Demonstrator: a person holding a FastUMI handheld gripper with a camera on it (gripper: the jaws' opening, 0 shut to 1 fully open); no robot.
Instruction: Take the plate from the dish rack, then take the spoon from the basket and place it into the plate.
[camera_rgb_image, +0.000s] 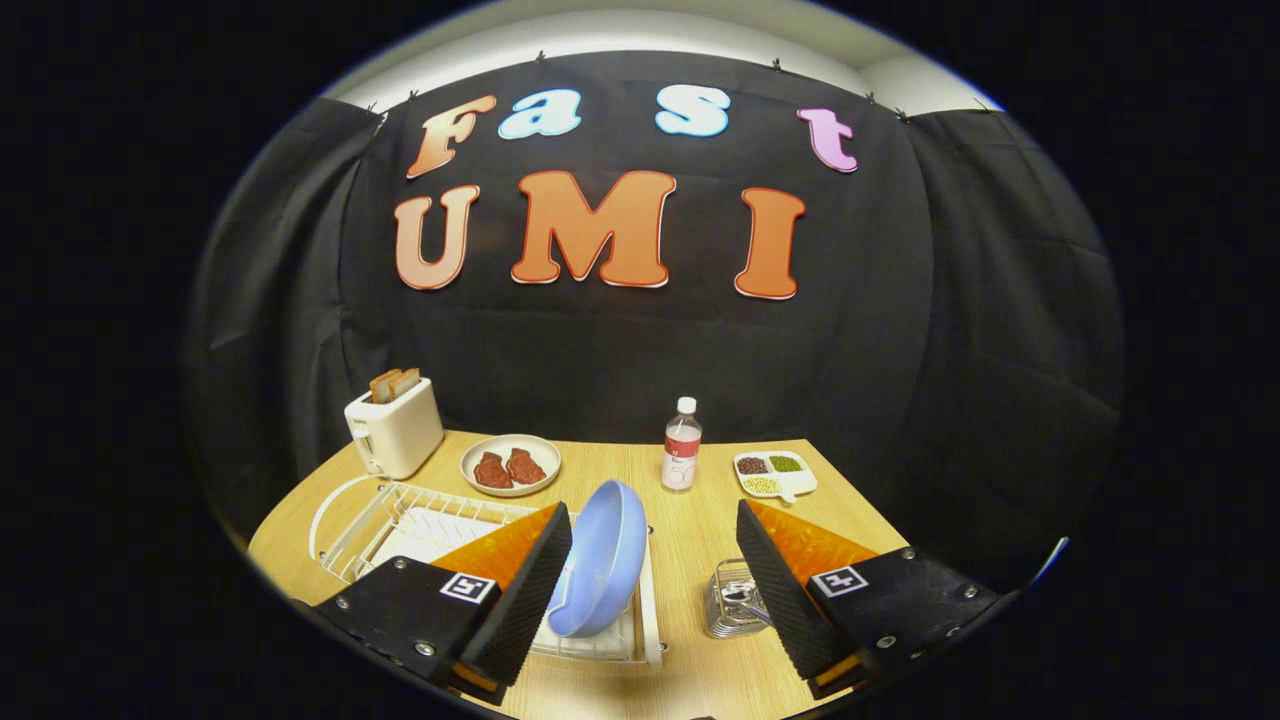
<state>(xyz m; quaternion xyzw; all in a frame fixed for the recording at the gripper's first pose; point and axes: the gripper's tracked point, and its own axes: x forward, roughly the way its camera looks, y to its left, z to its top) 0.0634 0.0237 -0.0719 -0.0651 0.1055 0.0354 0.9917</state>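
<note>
On the table (690, 540) there is one blue plate (600, 560) standing on its edge in one white dish rack (400, 520). One small wire basket (735, 600) stands to the right of the rack; something dark lies in it, but I cannot tell if it is the spoon. Farther back are one toaster (395, 428) with two bread slices (394, 383), one dish with two meat pieces (510, 466), one bottle (681, 446) and one divided tray (775, 473). The hand-held gripper (655, 575) is spread wide and level, its left finger just beside the plate, its right finger beside the basket.
</note>
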